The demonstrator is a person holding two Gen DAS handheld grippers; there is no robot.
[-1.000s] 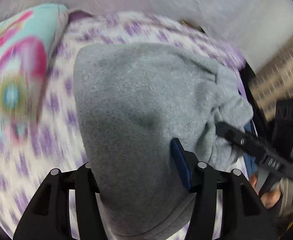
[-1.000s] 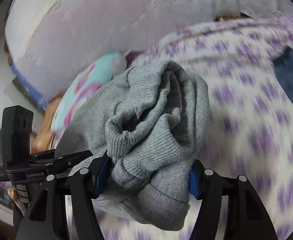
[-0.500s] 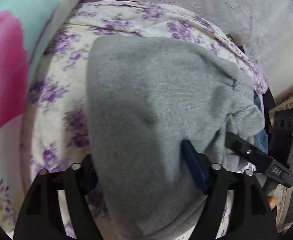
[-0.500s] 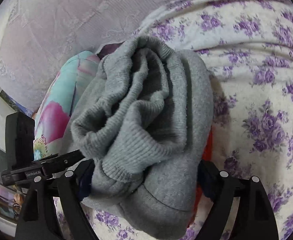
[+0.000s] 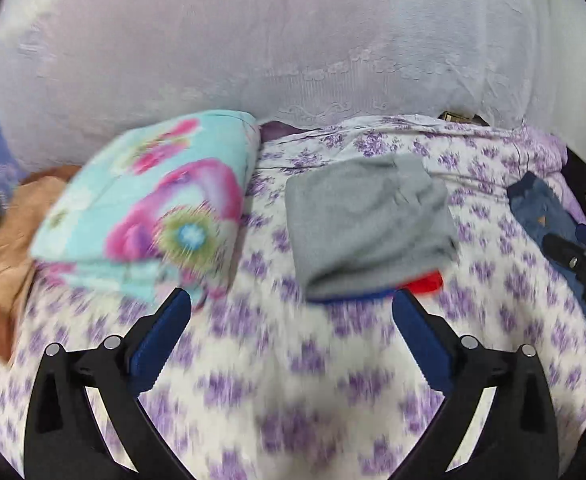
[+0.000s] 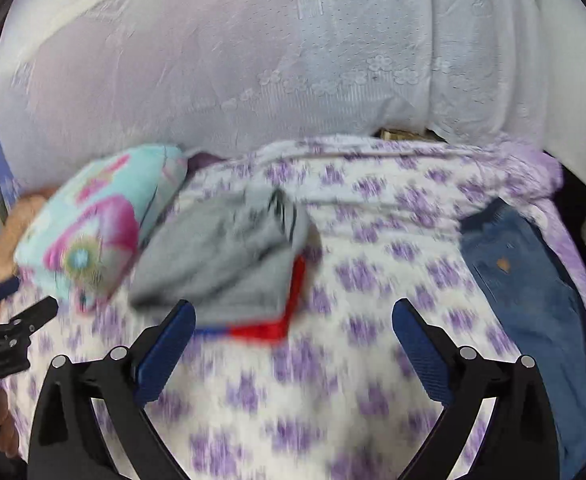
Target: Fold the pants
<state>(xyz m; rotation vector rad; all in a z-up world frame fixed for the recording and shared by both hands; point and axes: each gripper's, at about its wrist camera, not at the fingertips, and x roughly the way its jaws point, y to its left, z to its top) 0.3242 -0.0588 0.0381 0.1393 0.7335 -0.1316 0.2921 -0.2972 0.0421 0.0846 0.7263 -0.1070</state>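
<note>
The folded grey pants (image 5: 367, 224) lie on the purple-flowered bedsheet (image 5: 293, 380), on top of a red and blue folded cloth (image 5: 425, 282). In the right wrist view the grey pants (image 6: 221, 264) lie to the left, with the red cloth (image 6: 277, 328) showing beneath. My left gripper (image 5: 291, 320) is open and empty, pulled back from the pants. My right gripper (image 6: 293, 324) is open and empty, just in front of the pile. Blue jeans (image 6: 533, 292) lie on the bed at the right.
A turquoise and pink flowered pillow (image 5: 145, 208) lies left of the pants, with an orange-brown cloth (image 5: 9, 240) beyond it. A pale lace curtain (image 5: 293, 48) hangs behind the bed. The jeans also show in the left wrist view (image 5: 541, 212).
Both grippers have opened and let go of the grey pants, which now lie on the pile. Both grippers have drawn back from them.
</note>
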